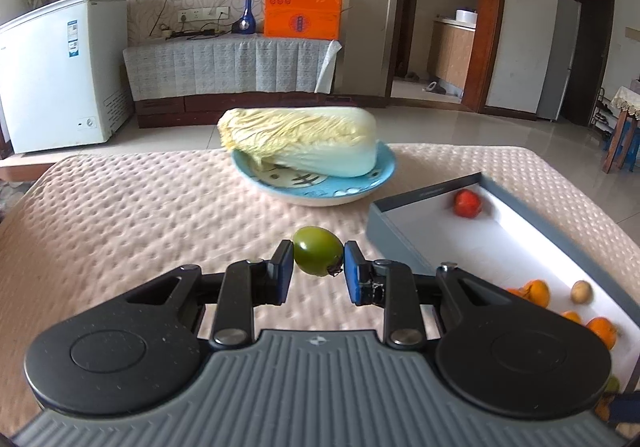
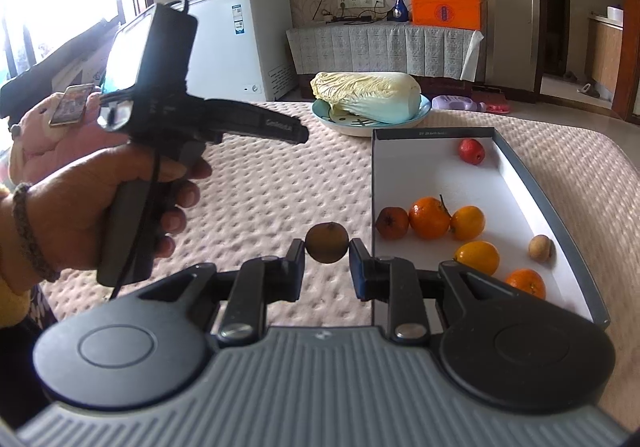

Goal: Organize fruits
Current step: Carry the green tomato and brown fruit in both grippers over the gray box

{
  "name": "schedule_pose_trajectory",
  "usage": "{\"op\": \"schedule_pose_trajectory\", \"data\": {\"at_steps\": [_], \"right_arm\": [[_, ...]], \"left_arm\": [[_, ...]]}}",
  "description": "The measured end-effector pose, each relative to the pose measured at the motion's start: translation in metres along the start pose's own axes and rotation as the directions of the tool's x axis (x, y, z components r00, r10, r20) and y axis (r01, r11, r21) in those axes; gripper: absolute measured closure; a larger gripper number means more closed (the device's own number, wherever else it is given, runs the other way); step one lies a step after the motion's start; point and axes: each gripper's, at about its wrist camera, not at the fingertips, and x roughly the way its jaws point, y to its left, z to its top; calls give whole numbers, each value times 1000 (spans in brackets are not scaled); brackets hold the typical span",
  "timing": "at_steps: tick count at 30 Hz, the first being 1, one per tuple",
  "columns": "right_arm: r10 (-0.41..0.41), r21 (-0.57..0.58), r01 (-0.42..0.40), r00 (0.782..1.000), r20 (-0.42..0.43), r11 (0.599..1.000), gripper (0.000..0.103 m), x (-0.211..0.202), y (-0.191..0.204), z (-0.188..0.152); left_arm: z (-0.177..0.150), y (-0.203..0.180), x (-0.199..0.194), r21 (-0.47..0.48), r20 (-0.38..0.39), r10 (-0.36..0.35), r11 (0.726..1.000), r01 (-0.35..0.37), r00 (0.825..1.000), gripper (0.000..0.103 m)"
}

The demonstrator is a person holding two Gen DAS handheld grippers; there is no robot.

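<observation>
My left gripper is shut on a green tomato and holds it above the table, left of the grey box. My right gripper is shut on a small brown round fruit, just left of the box's left wall. Inside the box lie several oranges, a red fruit, a dark red fruit and a small tan fruit. The left gripper's body, held in a hand, shows at the left of the right wrist view.
A blue plate with a napa cabbage stands at the far side of the table, behind the box. The table has a beige quilted cover. A white freezer and a TV cabinet stand beyond it.
</observation>
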Motion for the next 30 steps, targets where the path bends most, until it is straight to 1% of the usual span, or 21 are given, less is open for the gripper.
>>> {"op": "schedule_pose_trajectory", "data": {"at_steps": [12,20,26,30], "right_arm": [[-2,9,2,1000,0,1000,76,-10,-9,-3],[1,13,-1,1000,2,1000,76,-14,-12,-4],[-6,15,6,1000,-3,1000,76,-15,-16,-6],[-25,25,25,1000,-3,999,76,-15,-21,-6]], "left_arm": [[11,-39,2,47,41,-38,998,36,998,71],[16,-61,5,53,52,-87,995,84,995,71],[13,-84,13,79,39,-132,989,129,990,71],[9,-100,19,104,24,-158,983,154,987,71]]}}
